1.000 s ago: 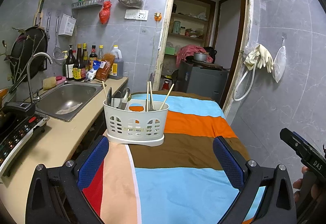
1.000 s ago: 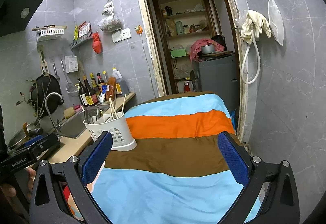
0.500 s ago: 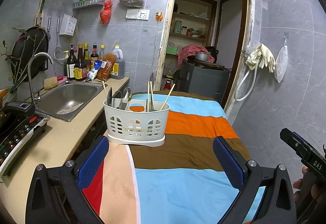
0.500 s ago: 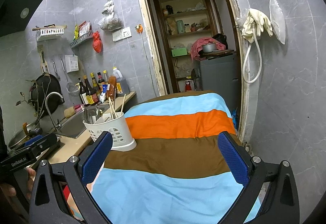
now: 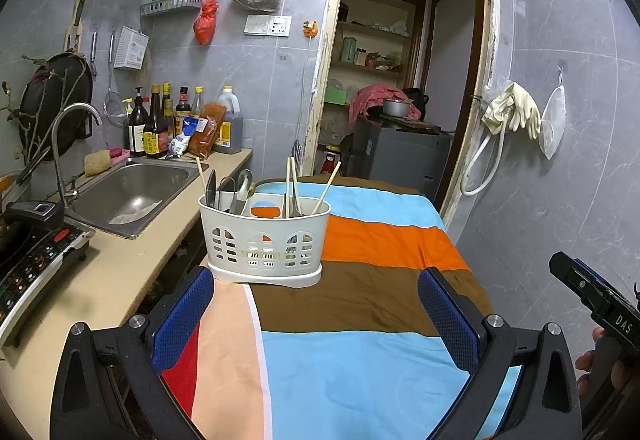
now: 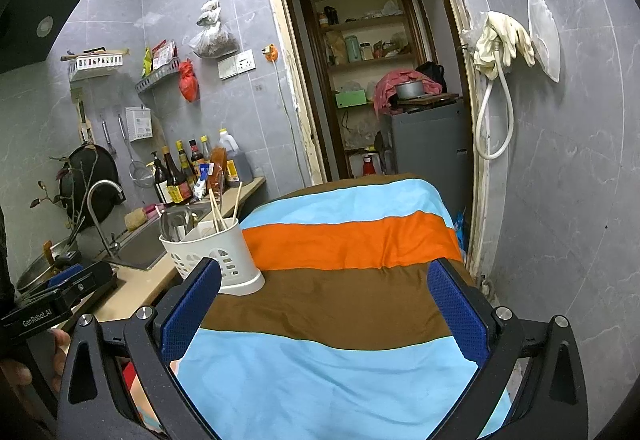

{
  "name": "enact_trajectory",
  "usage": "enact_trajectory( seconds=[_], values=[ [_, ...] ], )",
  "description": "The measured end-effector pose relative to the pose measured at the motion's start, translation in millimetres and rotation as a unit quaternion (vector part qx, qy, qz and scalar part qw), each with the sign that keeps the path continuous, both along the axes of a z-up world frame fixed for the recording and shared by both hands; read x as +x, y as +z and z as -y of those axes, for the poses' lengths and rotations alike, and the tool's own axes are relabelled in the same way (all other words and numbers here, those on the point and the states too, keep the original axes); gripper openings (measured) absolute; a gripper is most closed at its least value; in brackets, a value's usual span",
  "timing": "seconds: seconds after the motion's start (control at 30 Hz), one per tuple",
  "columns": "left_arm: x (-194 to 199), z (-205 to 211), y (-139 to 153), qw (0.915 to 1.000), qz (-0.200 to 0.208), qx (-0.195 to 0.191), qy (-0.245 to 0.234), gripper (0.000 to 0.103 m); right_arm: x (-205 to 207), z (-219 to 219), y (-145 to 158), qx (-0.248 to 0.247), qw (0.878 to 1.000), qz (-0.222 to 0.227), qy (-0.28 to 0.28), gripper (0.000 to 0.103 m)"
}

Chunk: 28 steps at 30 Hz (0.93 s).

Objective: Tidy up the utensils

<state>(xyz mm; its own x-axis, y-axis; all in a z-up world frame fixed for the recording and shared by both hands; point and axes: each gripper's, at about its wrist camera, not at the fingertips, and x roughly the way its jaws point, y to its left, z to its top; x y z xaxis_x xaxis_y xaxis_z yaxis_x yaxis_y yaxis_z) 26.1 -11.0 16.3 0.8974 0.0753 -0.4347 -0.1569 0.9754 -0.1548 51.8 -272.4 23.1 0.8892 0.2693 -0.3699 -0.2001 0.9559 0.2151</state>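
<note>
The right gripper (image 6: 324, 304) is held agape above the striped cloth (image 6: 344, 280); the utensil caddy (image 6: 216, 252) is seen at ten o'clock.

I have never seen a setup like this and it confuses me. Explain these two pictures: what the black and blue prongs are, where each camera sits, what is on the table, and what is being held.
There is no robot here. A person holds a hand-held two-finger gripper in each hand, and each gripper carries a wide-angle camera looking forward along its fingers.

One picture comes from the left gripper, the other from the right gripper. The blue-padded prongs at the bottom of each picture are that gripper's own fingers. Both are spread wide open and hold nothing.

Each camera also catches the other tool at the picture's edge.

On the table lies a striped cloth. On it stands a white utensil caddy with spoons and chopsticks upright in its compartments. To the left is a counter with a sink.
</note>
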Motion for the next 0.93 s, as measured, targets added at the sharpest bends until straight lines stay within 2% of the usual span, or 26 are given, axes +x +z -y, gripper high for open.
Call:
enact_trajectory(
  seconds=[0.17,0.47,0.93],
  values=[
    [3.1,4.4,-0.9,0.9996,0.002,0.022,0.016,0.103,1.4,2.0,-3.9,-0.001,1.000,-0.002,0.000,0.101],
    [11.6,5.7,-0.4,0.9997,-0.002,0.019,0.015,0.102,4.4,3.8,-8.7,-0.001,1.000,-0.006,0.000,0.101],
    [30.8,-2.2,-3.5,0.9995,-0.019,0.021,0.009,0.102,30.9,5.7,-13.6,-0.001,1.000,-0.024,0.002,0.101]
  ],
)
